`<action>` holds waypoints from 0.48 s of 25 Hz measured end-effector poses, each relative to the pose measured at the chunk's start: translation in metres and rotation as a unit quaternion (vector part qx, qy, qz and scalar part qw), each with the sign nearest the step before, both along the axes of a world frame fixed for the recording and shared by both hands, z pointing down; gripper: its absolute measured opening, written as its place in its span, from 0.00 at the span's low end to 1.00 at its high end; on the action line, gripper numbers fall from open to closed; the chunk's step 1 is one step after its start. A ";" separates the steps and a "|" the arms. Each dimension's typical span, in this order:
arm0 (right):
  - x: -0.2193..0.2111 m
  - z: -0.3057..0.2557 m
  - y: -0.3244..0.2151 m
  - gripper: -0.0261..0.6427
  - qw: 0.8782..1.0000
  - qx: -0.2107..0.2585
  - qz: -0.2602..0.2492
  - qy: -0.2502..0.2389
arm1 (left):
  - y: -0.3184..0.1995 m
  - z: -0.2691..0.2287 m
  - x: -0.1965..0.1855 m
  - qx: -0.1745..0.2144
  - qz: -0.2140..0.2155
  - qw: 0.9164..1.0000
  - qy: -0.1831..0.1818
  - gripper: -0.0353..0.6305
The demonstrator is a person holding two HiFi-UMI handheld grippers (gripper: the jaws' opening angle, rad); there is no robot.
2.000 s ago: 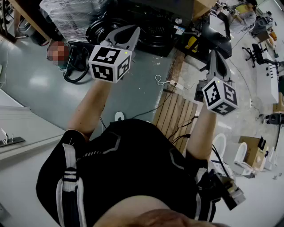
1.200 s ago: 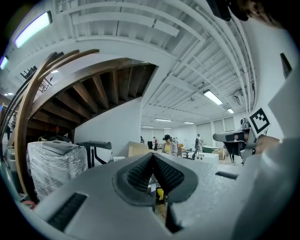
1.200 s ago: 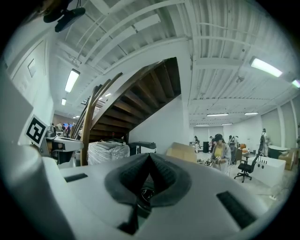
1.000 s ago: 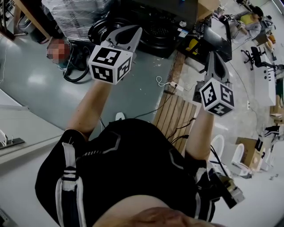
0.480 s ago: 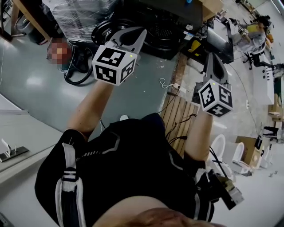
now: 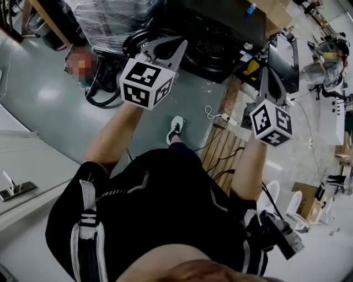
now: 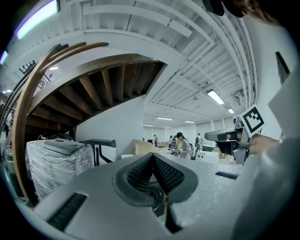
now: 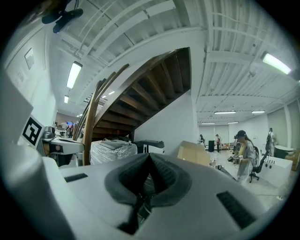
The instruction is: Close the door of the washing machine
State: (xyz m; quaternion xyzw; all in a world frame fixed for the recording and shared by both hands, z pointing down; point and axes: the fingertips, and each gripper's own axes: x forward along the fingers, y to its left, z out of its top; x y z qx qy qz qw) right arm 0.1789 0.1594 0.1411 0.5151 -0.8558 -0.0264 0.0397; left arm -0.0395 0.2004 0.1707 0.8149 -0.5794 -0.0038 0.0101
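In the head view the washer (image 6: 220, 33) runs off the top edge. Its round door (image 6: 132, 39), at 11 o'clock, is half covered by the left gripper (image 6: 180, 45). The wrapped machine (image 6: 105, 16) at 12 o'clock is cut off there too. The torso (image 6: 160, 209) hides much of the pallet (image 6: 223, 146) and all of the leg above the shoe (image 6: 175, 128). A person (image 6: 325, 58) at 2 o'clock is blurred. In both gripper views the closed jaws fill the lower half and hide whatever lies below. The far people (image 7: 180, 143) are too small to make out.
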 end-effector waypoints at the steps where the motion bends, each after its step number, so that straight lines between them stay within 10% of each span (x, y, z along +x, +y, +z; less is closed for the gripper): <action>1: -0.004 0.002 -0.008 0.05 1.000 -0.002 -0.003 -0.003 | -0.006 0.001 -0.003 -0.002 -0.002 1.000 -0.002 0.06; 12: -0.025 0.008 -0.107 0.05 1.000 -0.009 -0.025 -0.004 | -0.101 0.000 -0.014 -0.014 -0.009 1.000 -0.017 0.06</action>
